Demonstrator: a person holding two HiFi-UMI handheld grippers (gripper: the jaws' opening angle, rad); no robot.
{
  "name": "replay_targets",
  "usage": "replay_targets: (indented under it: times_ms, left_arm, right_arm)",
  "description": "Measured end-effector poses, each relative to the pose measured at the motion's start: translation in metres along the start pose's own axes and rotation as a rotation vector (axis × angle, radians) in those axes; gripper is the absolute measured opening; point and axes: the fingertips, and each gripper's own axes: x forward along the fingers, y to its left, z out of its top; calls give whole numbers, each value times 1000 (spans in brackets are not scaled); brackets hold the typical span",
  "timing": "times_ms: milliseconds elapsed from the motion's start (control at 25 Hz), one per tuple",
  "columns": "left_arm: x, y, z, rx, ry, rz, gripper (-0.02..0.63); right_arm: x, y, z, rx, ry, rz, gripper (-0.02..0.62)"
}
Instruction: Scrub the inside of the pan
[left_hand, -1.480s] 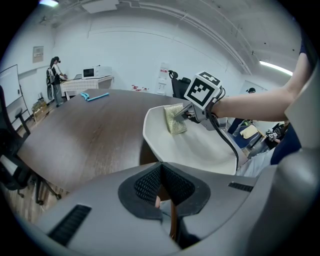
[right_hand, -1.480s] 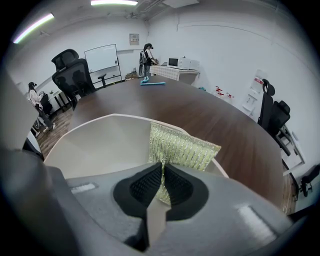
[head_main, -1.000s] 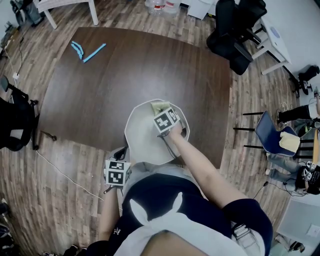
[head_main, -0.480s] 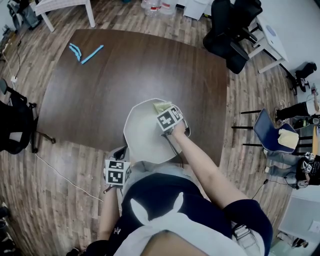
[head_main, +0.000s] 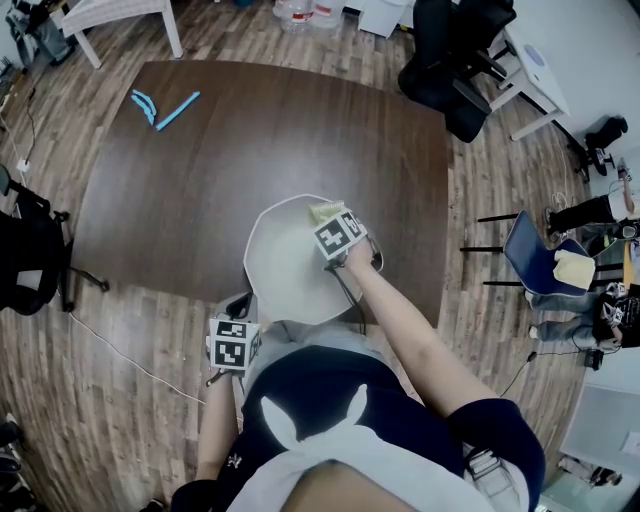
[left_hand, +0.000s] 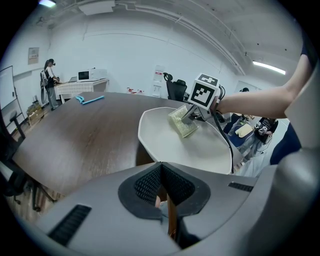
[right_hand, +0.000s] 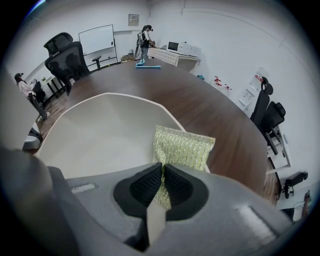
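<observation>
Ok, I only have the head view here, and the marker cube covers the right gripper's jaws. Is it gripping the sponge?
Observer: Yes, the right gripper is shut on the near edge of the yellow-green sponge.
Operator: And the left one?
Observer: Its own view shows the left gripper with its pads meeting at the tips. I can't make out whether anything is gripped further back.

**Pan** (head_main: 285, 270): smooth, matt off-white interior, possibly an enamel or ceramic coating. **Scrub pad** (right_hand: 182, 146): coarse yellow-green woven mesh with a metallic glitter. **Table** (head_main: 250, 130): dark wood-grain top, smooth, with a low sheen. **Floor** (head_main: 110, 370): wood-look planks, matt. **Right gripper** (right_hand: 163, 169): matt grey plastic shell and black, finely ribbed pads (right_hand: 145, 187).
</observation>
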Motion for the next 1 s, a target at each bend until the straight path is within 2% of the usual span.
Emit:
replay_targets:
  times_ms: [440, 680, 1000]
  left_arm:
    - [0, -3, -2, 3, -9, -8, 3]
    - [0, -4, -4, 6, -16, -12, 3]
    - [-2, -7, -5, 22, -13, -21, 2]
  right_arm:
    - [2, -1, -13, -94, 97, 5, 15]
    - [1, -2, -22, -85, 144, 20, 15]
    - [-1, 4, -47, -69, 260, 71, 15]
